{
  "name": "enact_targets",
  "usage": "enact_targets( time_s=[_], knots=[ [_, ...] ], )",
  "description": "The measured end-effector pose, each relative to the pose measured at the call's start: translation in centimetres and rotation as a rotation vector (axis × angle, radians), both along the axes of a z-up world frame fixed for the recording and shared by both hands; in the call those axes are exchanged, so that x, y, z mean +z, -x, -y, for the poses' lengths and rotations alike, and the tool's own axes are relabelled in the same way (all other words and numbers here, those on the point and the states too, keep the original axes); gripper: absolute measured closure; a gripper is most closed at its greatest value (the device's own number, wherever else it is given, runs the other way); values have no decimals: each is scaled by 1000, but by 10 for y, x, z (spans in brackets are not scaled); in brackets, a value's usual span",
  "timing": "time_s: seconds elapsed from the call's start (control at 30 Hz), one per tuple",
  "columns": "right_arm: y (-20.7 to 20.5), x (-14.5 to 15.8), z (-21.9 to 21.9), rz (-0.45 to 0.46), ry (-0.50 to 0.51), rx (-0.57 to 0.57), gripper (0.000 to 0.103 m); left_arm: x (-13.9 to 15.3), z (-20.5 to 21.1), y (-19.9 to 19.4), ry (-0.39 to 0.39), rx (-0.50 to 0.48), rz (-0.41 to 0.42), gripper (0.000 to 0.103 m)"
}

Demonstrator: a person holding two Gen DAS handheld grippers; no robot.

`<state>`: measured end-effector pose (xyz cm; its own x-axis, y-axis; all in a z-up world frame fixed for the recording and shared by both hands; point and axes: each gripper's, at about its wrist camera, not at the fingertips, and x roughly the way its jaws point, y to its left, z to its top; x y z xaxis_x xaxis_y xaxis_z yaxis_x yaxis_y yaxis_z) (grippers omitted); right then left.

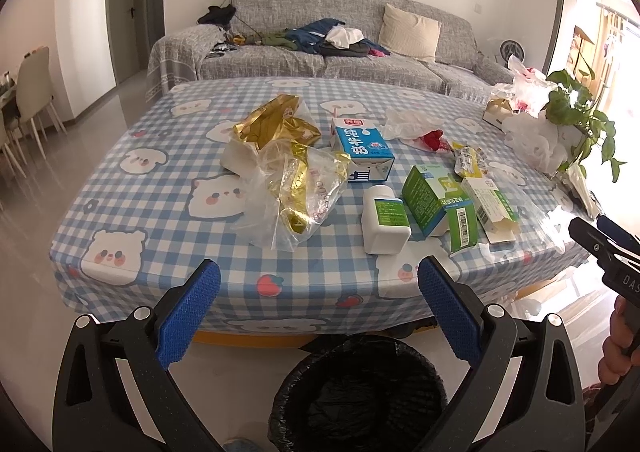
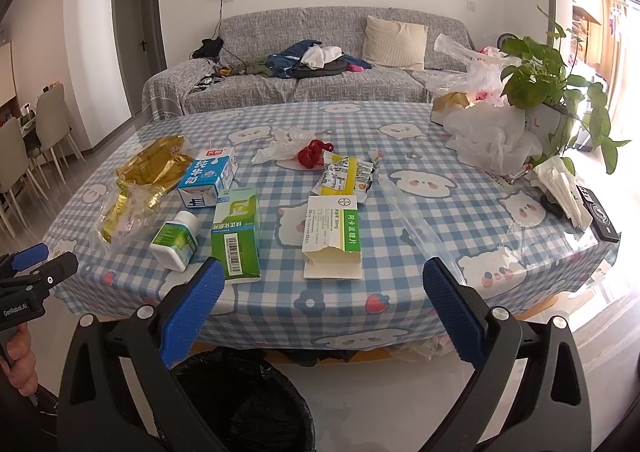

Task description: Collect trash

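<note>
Black-lined round trash bin [image 1: 360, 396] cut off by bottom edge; gold foil wrapper [image 1: 296, 180] partly veiled inside crumpled clear plastic bag [image 1: 276, 192].

Blue-white check cloth w/ bear print on desk [image 2: 400, 304]; blue-white milk carton [image 2: 208, 176]; green-white medicine box [image 2: 236, 236]; black-lined round bin [image 1: 358, 396].

The left gripper [image 1: 319, 280], a black plastic two-finger tool with blue textured pads [image 1: 191, 308], is held with its jaws spread wide and nothing between them. The right gripper [image 2: 323, 282], of the same black build with blue textured pads [image 2: 454, 312], is likewise held wide apart and empty. Both are held at a similar height, side by side. In the left wrist view, the hand [image 1: 618, 348] on the right gripper's handle is seen at the right edge. In the right wrist view, the hand [image 2: 18, 364] gripping the left tool's handle is seen at the left edge.
</note>
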<state>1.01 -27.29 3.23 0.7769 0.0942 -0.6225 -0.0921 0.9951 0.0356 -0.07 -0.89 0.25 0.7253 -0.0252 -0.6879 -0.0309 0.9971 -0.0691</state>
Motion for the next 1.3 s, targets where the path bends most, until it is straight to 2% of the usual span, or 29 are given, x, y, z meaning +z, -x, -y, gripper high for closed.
enact_targets(
  time_s=[1.3],
  knots=[
    [-1, 1, 1, 4, 2, -7, 8, 2, 2, 2, 0, -5, 2, 6]
  ],
)
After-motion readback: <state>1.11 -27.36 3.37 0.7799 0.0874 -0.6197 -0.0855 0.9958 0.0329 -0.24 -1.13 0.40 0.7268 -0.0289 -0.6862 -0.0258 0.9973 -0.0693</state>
